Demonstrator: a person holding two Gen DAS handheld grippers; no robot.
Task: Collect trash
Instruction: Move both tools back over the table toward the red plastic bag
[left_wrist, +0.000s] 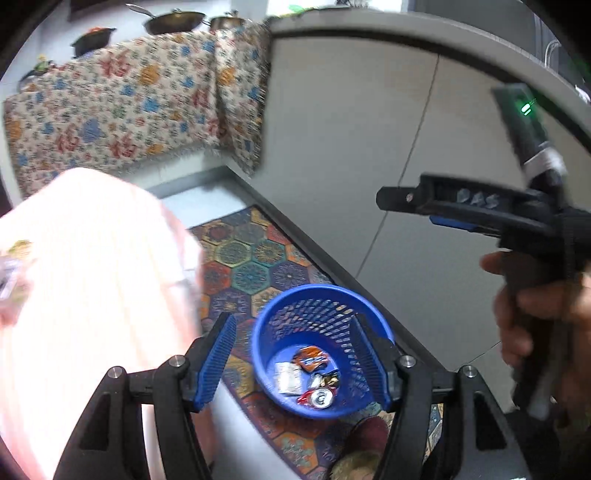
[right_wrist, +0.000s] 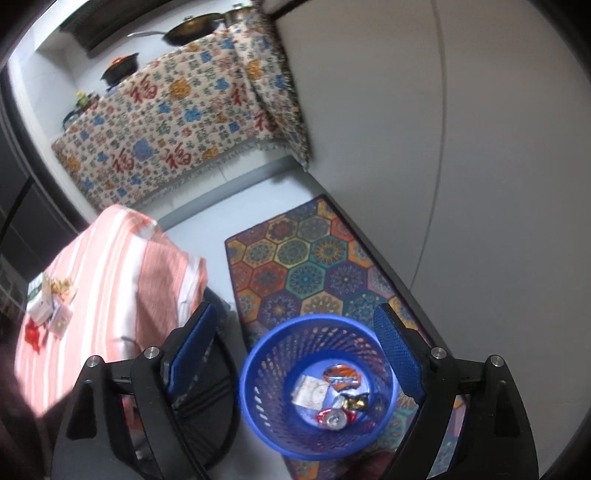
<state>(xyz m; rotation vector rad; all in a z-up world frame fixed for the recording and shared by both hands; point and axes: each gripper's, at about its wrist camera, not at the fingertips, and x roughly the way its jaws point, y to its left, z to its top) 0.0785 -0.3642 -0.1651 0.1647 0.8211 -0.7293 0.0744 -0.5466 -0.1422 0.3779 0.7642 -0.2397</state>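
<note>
Below both tools (left_wrist: 308, 365) (right_wrist: 295, 360) (wide open, empty), trash (right_wrist: 332, 397) in blue basket (right_wrist: 258, 373).

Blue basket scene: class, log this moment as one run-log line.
stage: above blue basket | left gripper: open, empty | right gripper: open, empty | basket: crushed can, wrappers | table: litter left

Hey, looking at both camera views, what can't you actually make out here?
- Pink table, left wrist view: motion blur hides the items on it.
- Items on the table, right wrist view: too small to name.
- Wrappers in the bin: labels too small to read.
- Slipper, left wrist view: cut off by the bottom edge and the fingers.
- Pans: contents not visible.
</note>
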